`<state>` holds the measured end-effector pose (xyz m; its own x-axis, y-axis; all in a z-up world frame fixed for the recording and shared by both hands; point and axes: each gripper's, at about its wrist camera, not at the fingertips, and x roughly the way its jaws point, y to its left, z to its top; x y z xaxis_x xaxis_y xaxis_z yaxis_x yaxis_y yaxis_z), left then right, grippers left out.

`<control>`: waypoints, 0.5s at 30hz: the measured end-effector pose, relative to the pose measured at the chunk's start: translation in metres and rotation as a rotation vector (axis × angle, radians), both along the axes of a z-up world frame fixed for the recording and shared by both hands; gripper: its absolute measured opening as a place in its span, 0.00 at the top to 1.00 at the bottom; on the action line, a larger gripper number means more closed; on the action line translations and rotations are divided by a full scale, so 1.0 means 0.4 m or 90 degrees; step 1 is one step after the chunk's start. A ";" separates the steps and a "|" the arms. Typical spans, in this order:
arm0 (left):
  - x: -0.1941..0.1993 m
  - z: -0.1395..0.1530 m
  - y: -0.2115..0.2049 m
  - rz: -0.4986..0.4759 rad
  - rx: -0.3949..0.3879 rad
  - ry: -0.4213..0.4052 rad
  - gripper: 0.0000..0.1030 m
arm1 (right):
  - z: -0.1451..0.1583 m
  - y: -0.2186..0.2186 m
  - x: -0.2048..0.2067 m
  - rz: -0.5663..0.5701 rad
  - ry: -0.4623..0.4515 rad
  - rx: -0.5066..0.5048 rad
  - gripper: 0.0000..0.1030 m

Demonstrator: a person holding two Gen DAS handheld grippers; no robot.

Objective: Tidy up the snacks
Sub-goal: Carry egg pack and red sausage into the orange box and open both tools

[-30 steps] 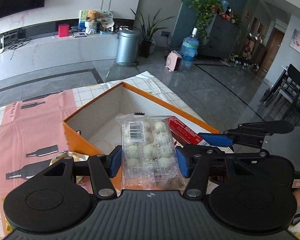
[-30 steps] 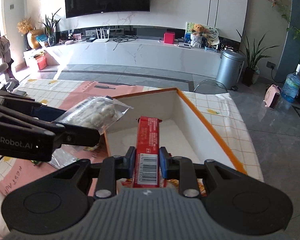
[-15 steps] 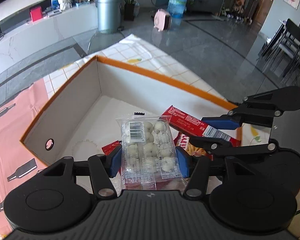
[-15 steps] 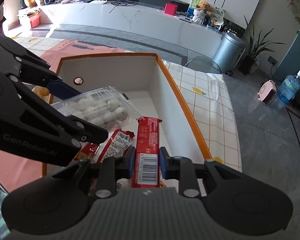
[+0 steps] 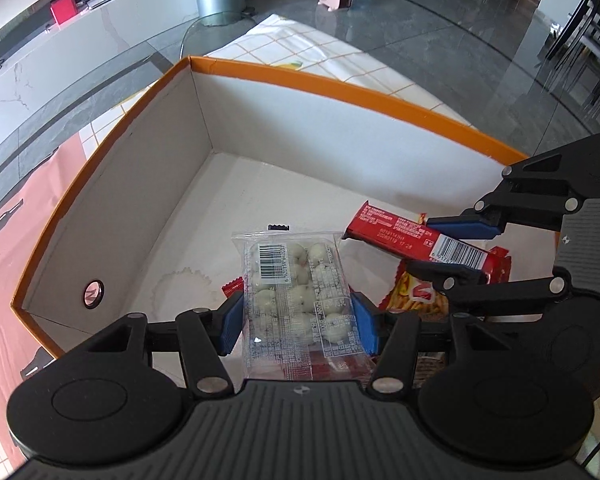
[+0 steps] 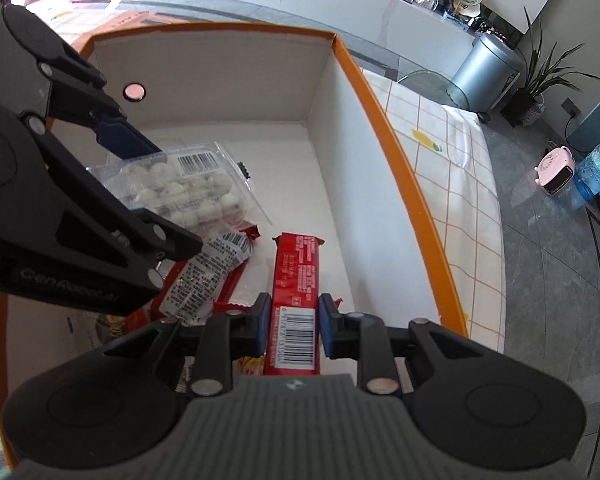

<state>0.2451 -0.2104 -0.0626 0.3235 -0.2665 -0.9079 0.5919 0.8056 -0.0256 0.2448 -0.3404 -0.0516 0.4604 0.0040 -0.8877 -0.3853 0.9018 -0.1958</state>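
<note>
Both grippers have come down from above the rim into the orange-edged box (image 5: pixel 340 88), whose white floor now fills both views where a second ago the room behind showed. The left gripper (image 5: pixel 298 320) has its jaws clamped on the clear pack of white candies (image 5: pixel 296 292), held over the box floor near the middle. The right gripper (image 6: pixel 293 328) has its jaws closed on the red bar (image 6: pixel 298 276), just beside the right wall. Beneath them lie a red-and-white packet (image 6: pixel 208 276) and a yellow snack bag (image 5: pixel 420 300) at the near end. The far half of the floor is bare, up to the far corner. Outside the box, the checked tablecloth (image 6: pixel 452 168) covers the table.
</note>
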 end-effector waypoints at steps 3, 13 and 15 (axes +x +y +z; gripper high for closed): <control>0.004 -0.009 -0.005 -0.001 0.019 0.002 0.37 | -0.009 0.002 0.005 0.002 0.005 -0.002 0.79; 0.005 -0.020 -0.006 0.011 0.031 0.016 0.33 | -0.002 0.008 0.015 0.010 0.018 -0.021 0.73; 0.000 -0.013 -0.005 0.008 0.023 0.006 0.31 | 0.004 0.009 0.010 0.009 0.018 -0.027 0.67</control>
